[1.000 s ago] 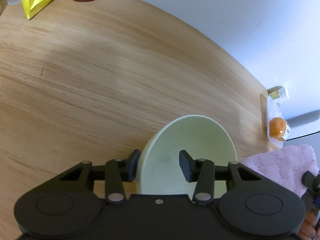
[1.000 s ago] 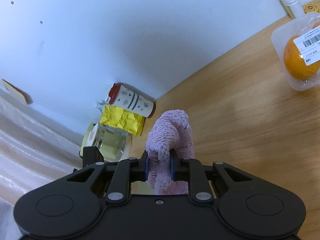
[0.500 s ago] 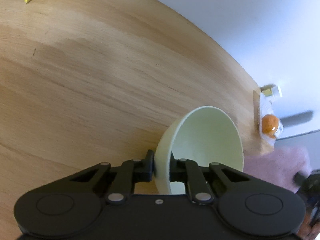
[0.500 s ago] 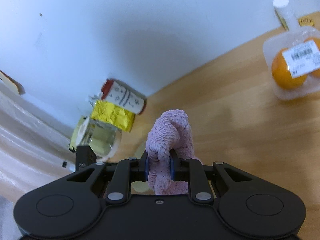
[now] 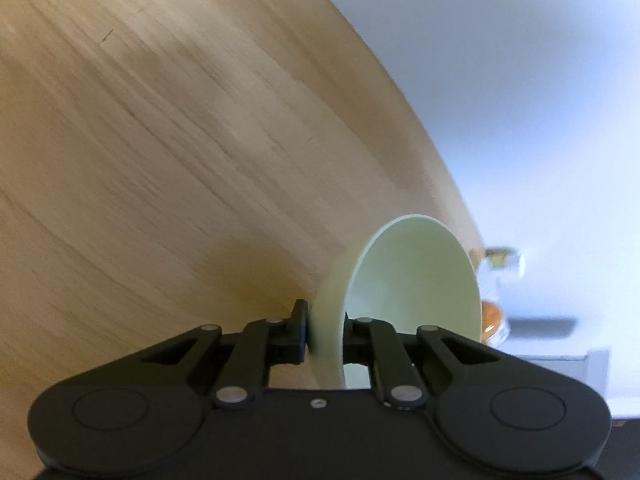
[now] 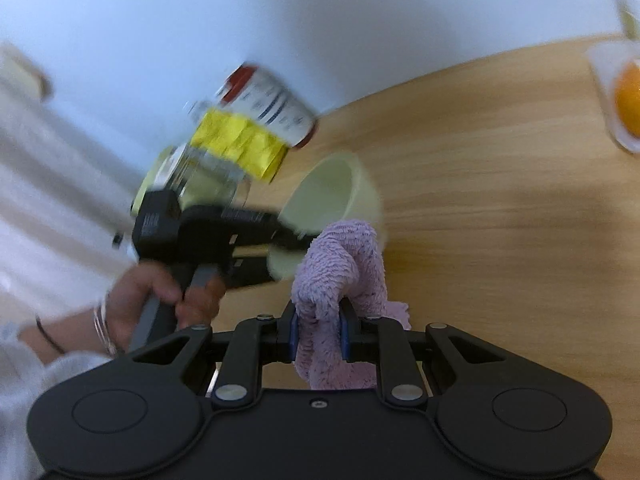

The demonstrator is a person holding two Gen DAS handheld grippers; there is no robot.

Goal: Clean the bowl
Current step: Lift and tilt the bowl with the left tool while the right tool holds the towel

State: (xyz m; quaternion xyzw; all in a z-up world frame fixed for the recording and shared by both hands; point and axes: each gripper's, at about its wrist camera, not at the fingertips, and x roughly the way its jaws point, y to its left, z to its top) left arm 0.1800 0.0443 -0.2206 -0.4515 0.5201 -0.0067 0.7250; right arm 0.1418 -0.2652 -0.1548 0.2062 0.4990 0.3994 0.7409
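Setting: I'm working over a pale wooden bench point(image 5: 168, 152) set against a plain white wall point(image 6: 280, 12); both views are smeared by motion.

Left fingers: my left gripper point(image 5: 325, 334) has its fingers pinched on the wall of the pale green bowl point(image 5: 412, 280), one finger outside, one inside, right at the rim. Nothing else touches them.

Bowl: it is tipped on its side, mouth turned toward my right. From the right wrist view the bowl point(image 6: 332, 196) looks lifted off the wood, though I can't tell for sure.

Right fingers: my right gripper point(image 6: 319, 332) has its fingers clamped around a fold of fluffy pink cloth point(image 6: 344, 264), which bulges up past the tips. The cloth sits just in front of the bowl's rim; I can't tell if it touches yet.

Further out: a red-capped can point(image 6: 272, 110), a yellow packet point(image 6: 240, 142) and a glass jar point(image 6: 204, 184) stand by the wall; a boxed orange point(image 6: 628, 100) sits at the far right.

Step, as I judge it: bringing cloth into the bowl to wipe; no wiping done.

Risk: the grip is a thin pinch on a smooth rim, so a firm wiping push could pivot or slip the bowl out. The loosely folded cloth could also drag free of my fingers.
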